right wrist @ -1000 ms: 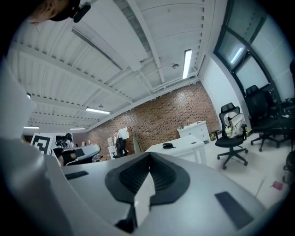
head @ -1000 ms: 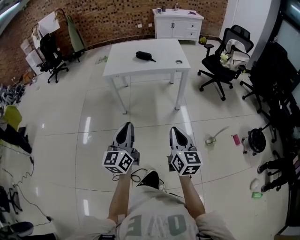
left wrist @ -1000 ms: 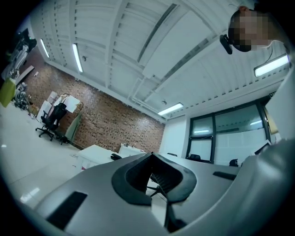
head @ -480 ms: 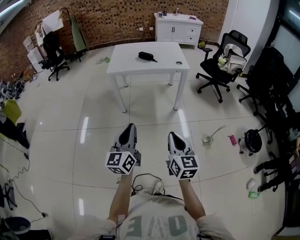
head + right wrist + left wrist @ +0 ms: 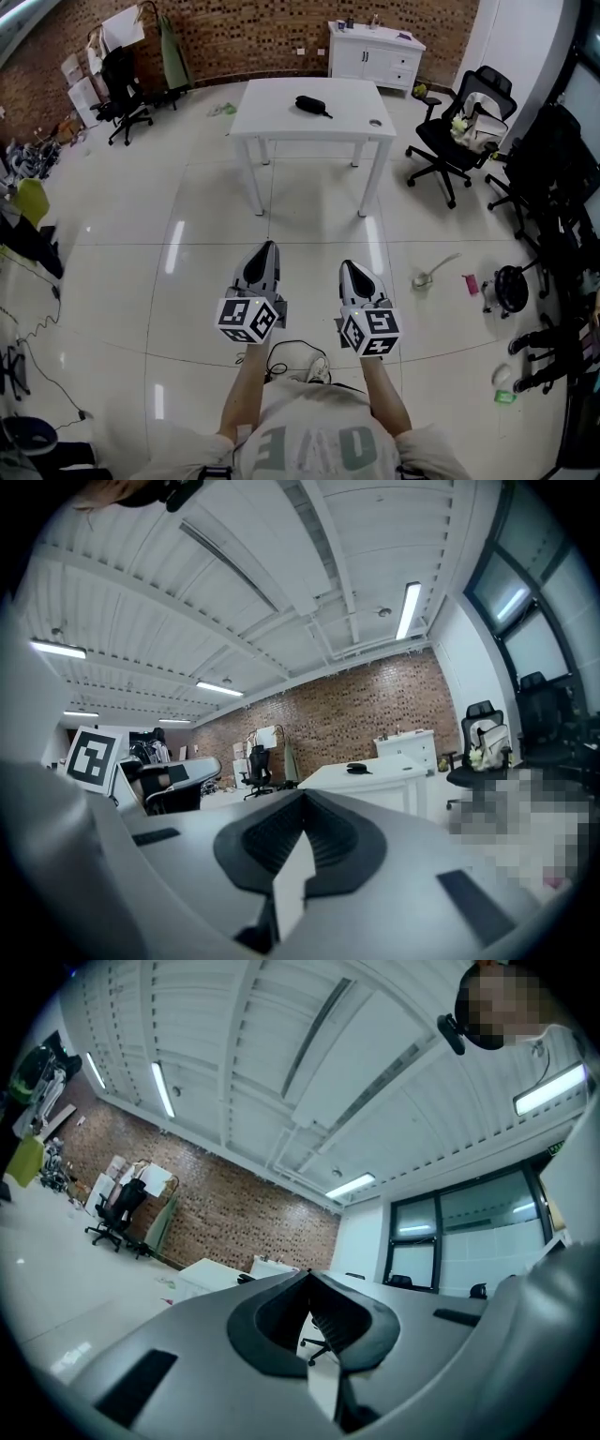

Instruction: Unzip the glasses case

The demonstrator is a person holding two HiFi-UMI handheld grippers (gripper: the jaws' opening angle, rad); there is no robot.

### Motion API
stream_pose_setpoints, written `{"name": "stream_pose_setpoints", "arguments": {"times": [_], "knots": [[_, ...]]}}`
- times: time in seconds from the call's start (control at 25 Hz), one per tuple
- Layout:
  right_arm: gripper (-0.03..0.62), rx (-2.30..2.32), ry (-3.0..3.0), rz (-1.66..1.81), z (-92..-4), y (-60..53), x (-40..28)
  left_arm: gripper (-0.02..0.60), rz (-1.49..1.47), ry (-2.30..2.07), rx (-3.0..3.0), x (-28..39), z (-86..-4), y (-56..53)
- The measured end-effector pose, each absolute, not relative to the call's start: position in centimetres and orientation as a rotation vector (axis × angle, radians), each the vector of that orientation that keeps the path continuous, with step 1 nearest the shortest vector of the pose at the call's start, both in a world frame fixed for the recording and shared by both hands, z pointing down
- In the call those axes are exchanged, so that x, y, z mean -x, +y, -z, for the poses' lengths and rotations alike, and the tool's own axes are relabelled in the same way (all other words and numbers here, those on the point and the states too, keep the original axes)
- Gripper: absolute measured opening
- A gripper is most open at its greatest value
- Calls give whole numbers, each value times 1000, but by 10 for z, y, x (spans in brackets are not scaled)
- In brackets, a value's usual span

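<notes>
Black, the glasses case (image 5: 312, 106) lies on the white table (image 5: 272, 120) far across the room, well apart from both grippers. Left gripper (image 5: 265, 251) and right gripper (image 5: 348, 270) hang side by side over the glossy tiled floor (image 5: 187, 225), each with its jaws pressed together on nothing.

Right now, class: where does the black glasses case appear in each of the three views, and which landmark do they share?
Head view: glasses case at top centre, on the white table.
Left gripper view: small dark shape left of centre, on the table.
Right gripper view: right of centre, on the table top.
Shared landmark: the white table.
</notes>
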State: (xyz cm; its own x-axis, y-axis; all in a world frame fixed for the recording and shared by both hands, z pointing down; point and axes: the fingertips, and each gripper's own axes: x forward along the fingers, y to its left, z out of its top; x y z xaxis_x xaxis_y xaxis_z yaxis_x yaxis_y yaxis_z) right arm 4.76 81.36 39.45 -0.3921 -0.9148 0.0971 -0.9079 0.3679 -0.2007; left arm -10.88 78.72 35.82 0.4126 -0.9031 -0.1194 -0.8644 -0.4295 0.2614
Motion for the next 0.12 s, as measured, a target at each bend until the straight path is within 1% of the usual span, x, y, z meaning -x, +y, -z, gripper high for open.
{"name": "stream_pose_setpoints", "arguments": {"times": [0.12], "knots": [[1, 1707, 2578, 332, -390, 810, -41, 0, 369, -1582, -2498, 114, -356, 784]]}}
